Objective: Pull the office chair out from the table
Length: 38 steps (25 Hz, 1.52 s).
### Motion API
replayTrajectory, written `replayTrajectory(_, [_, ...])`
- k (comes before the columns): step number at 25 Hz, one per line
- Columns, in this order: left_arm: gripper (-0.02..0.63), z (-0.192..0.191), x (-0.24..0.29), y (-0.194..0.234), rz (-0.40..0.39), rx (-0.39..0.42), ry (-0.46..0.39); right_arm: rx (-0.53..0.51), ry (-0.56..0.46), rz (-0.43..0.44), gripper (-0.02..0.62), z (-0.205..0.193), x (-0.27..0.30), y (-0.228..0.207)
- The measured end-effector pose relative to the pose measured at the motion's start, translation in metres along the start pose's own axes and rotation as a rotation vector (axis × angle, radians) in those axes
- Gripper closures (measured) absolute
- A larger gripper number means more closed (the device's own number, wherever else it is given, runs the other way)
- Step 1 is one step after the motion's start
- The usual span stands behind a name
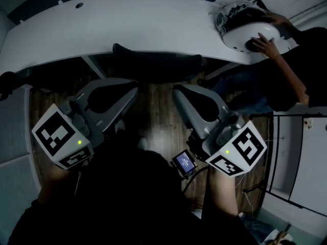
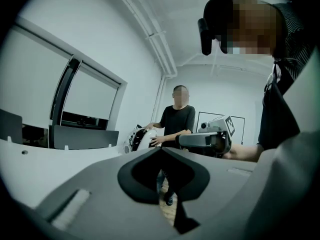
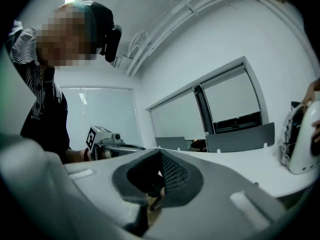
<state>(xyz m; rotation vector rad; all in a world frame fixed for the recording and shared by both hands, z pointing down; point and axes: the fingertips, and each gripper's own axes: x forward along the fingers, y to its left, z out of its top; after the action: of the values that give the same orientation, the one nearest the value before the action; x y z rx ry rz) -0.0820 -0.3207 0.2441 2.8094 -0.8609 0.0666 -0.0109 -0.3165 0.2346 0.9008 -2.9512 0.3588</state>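
Note:
The office chair is dark and sits pushed in under the curved white table; only the top of its backrest shows in the head view. My left gripper and right gripper point side by side toward it, a short way before the backrest, apart from it. Both are shut with nothing between their jaws. In the right gripper view the chair's black mesh shows just beyond the closed tips of the right gripper. The left gripper looks across the table, with the right gripper beside it.
A person in dark clothes stands at the table's right end with a hand on a white helmet-like device. A small lit screen hangs near my right hand. White panels stand at the right, over wooden floor.

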Motion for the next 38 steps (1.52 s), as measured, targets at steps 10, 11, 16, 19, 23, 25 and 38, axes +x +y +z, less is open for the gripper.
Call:
replayTrajectory(10, [0.601, 0.024, 0.020, 0.064, -0.139, 0.019, -0.008, -0.030, 0.016, -0.129, 0.595, 0.025, 0.052, -0.037])
replayTrajectory(11, [0.601, 0.024, 0.021, 0.068, -0.151, 0.020, 0.001, -0.030, 0.019, -0.136, 0.594, 0.025, 0.056, -0.039])
replayTrajectory(16, [0.600, 0.028, 0.028, 0.083, -0.209, 0.040, 0.011, -0.036, 0.030, -0.175, 0.594, 0.033, 0.070, -0.051])
replayTrajectory(19, [0.600, 0.031, 0.025, 0.090, -0.245, 0.047, -0.004, -0.052, 0.040, -0.204, 0.595, 0.035, 0.077, -0.048])
replayTrajectory(23, [0.600, 0.021, 0.018, 0.096, -0.302, 0.071, 0.022, -0.089, 0.058, -0.247, 0.595, 0.032, 0.087, -0.043])
replayTrajectory(25, [0.600, 0.016, 0.021, 0.096, -0.313, 0.086, 0.040, -0.100, 0.067, -0.264, 0.594, 0.028, 0.085, -0.045])
replayTrajectory(38, [0.600, 0.010, 0.060, 0.074, -0.335, 0.080, 0.072, -0.116, 0.066, -0.220, 0.594, 0.035, 0.061, -0.080])
